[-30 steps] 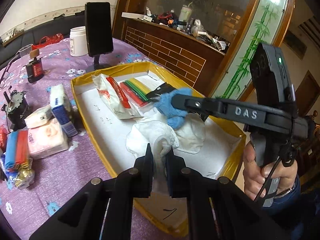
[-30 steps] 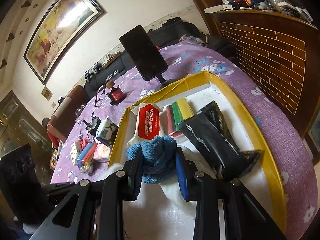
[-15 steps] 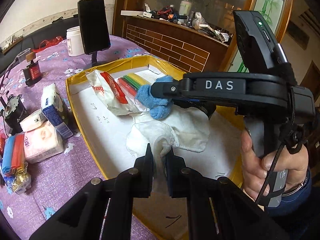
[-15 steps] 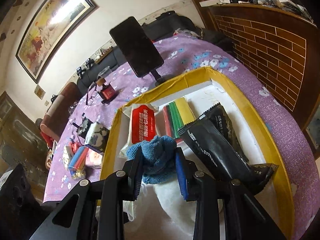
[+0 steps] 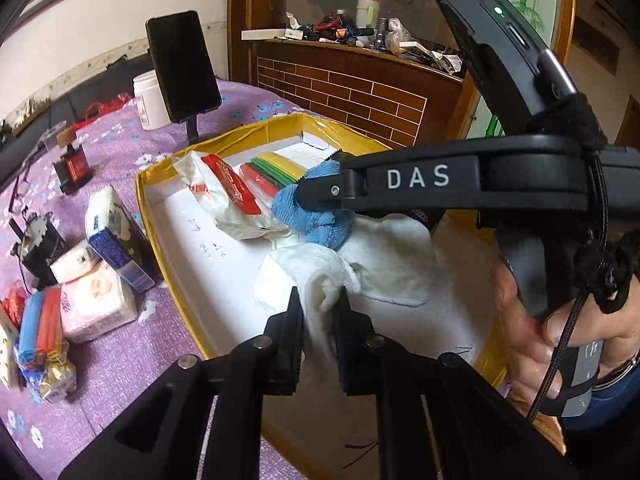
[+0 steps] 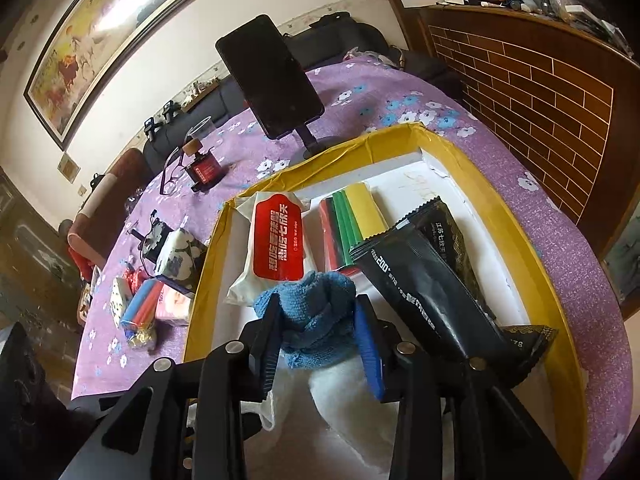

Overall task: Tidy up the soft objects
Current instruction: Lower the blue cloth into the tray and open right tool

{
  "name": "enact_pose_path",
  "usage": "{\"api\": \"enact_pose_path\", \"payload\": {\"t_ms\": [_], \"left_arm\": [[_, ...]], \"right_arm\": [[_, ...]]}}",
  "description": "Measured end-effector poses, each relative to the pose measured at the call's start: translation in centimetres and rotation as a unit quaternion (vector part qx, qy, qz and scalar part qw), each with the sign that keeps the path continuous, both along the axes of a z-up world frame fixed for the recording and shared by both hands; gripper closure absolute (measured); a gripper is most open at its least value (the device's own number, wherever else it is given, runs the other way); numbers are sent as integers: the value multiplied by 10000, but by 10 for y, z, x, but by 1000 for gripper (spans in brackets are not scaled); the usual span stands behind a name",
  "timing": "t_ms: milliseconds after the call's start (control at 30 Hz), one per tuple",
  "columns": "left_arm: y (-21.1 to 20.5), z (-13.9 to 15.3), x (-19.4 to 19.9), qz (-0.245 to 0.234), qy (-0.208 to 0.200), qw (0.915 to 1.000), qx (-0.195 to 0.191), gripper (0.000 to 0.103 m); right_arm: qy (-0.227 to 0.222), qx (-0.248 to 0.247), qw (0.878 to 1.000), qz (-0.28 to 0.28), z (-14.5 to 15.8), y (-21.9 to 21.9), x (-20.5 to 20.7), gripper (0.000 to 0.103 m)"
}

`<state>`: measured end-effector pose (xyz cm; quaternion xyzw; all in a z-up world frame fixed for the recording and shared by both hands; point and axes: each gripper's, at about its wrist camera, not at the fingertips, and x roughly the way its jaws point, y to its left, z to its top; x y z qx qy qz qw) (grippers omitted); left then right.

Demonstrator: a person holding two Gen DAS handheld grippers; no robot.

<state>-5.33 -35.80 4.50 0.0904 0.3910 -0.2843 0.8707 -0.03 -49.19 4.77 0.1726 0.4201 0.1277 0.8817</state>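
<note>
A white cloth (image 5: 384,256) lies in the yellow-rimmed tray (image 5: 240,140). My left gripper (image 5: 318,304) is shut on a bunched fold of it near the tray's front. My right gripper (image 6: 318,320) is shut on a blue knitted cloth (image 6: 316,312) and holds it over the white cloth (image 6: 340,392); in the left wrist view the blue cloth (image 5: 316,220) hangs from the right gripper's tip. The tray (image 6: 500,200) also holds a white-and-red wipes pack (image 6: 276,248), coloured strips (image 6: 352,220) and a black packet (image 6: 424,280).
On the purple tablecloth left of the tray lie tissue packs (image 5: 96,304), a blue-and-white pack (image 5: 116,236) and a coloured bundle (image 5: 36,320). A phone on a stand (image 5: 182,68) and a white jar (image 5: 148,100) stand behind the tray. A brick-pattern counter (image 5: 360,96) lies beyond.
My right gripper has carried the blue cloth leftwards across the tray toward the wipes pack. My left gripper stays shut on the white cloth in about the same place.
</note>
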Motion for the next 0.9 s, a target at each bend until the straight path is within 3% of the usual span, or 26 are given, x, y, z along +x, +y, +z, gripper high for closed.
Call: {"api": "enact_pose_path", "payload": {"t_ms": [267,900], "left_arm": [[-1,5,-6,28,-303,9995,116,67],[-5,18,-25,67,-944,9949,356,49]], "right_arm": [[-132,-110,9999,-11,7,4,-5,58],[-442,-172,9989,-62,30,5,-23,49]]}}
